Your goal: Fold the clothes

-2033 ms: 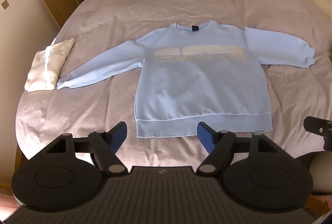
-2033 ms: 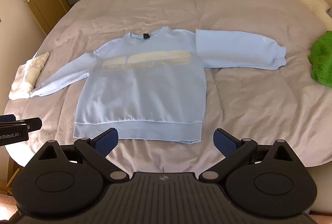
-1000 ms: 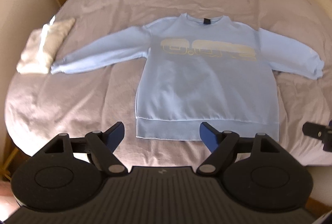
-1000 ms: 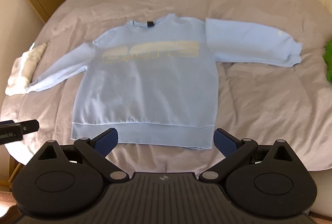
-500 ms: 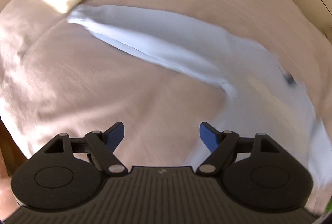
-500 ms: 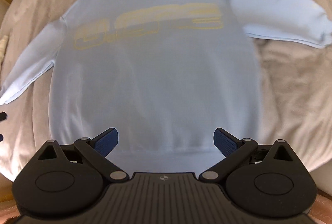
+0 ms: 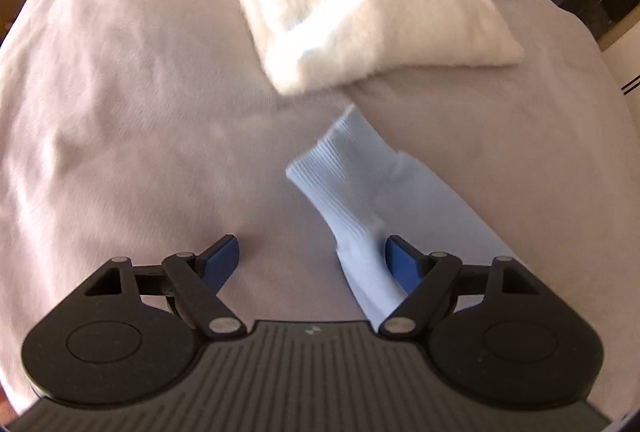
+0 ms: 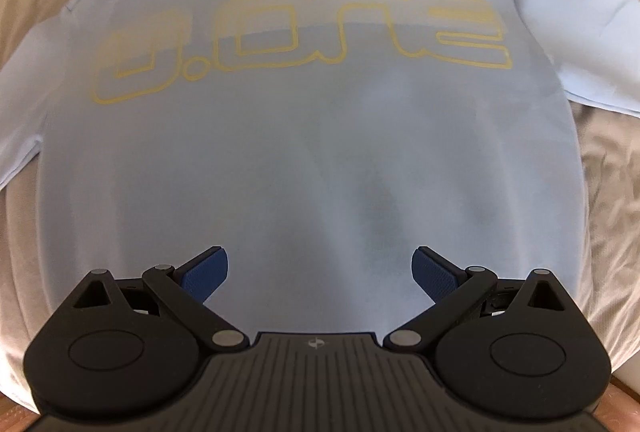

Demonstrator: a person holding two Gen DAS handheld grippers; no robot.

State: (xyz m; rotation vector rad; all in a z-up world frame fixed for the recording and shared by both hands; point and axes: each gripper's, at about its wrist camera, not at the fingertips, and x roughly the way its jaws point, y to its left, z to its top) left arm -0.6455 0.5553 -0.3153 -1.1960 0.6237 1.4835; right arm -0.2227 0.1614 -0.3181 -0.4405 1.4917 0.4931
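Surface: grey bed cover [image 7: 120, 112], soft and lightly wrinkled, carries everything.
Sweatshirt: pale blue sweatshirt [image 8: 320, 160] lies flat, front up, filling the right wrist view, collar at 12 o'clock.
Sleeve: ribbed cuff [image 7: 344, 168] reaches toward 11 o'clock, stopping just short of a folded white towel [image 7: 360, 4].
Left tool [image 7: 312, 260]: jaws closing, still apart; the sleeve lies between them against the 3 o'clock pad, not yet pinched.
Right tool [image 8: 320, 272]: spread wide above the lower body, holding nothing.
Handling: probably light, limp and thick; it should drape and slide easily.
Hold: cuff seems the firmest spot.
Room: bare cover at 9 o'clock; towel crowds 12 o'clock.
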